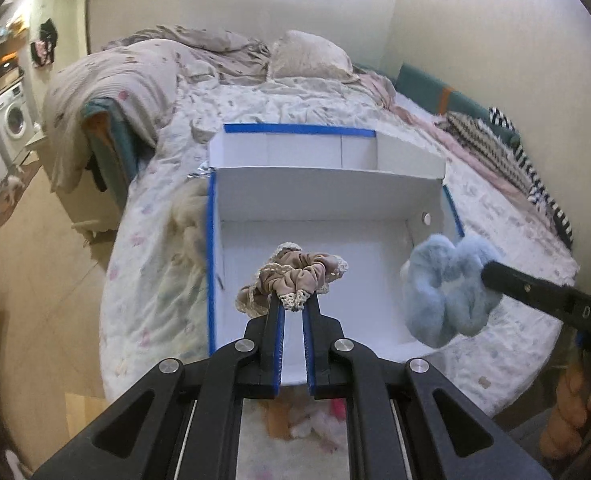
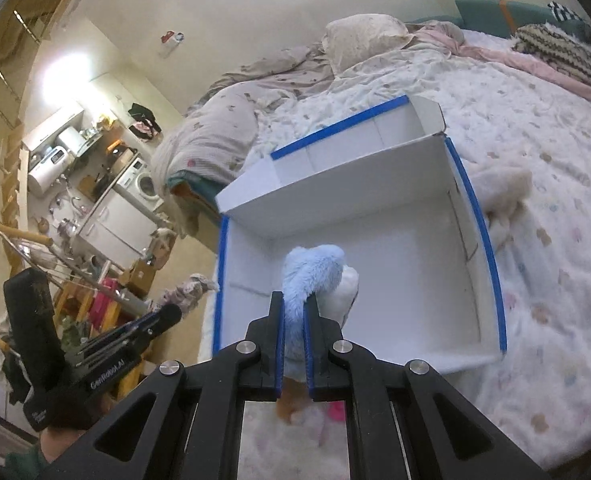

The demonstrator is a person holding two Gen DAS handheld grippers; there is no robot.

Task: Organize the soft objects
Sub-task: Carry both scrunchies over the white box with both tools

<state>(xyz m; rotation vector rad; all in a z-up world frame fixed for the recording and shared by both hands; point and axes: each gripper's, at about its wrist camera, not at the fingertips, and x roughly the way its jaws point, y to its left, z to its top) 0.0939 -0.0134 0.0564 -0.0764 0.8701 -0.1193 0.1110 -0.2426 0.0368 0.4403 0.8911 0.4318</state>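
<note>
A white cardboard box (image 1: 323, 196) with blue-taped edges lies open on the bed, its inside bare. My left gripper (image 1: 294, 300) is shut on a beige lace-trimmed scrunchie (image 1: 295, 274), which hangs above the box's near part. In the same view the right gripper (image 1: 491, 276) comes in from the right, holding a fluffy light-blue soft item (image 1: 449, 288) over the box's right edge. In the right wrist view my right gripper (image 2: 294, 302) is shut on the blue fluffy item (image 2: 313, 276) above the box (image 2: 375, 184). The left gripper (image 2: 167, 316) and the scrunchie (image 2: 191, 290) show at the left.
The bed's floral quilt (image 1: 155, 280) surrounds the box. A cream fluffy item (image 2: 503, 192) lies on the bed against one side of the box. A bundled duvet (image 1: 107, 92) and a pillow (image 1: 311, 56) lie at the far end. Striped cloth (image 1: 507, 148) lies along the wall.
</note>
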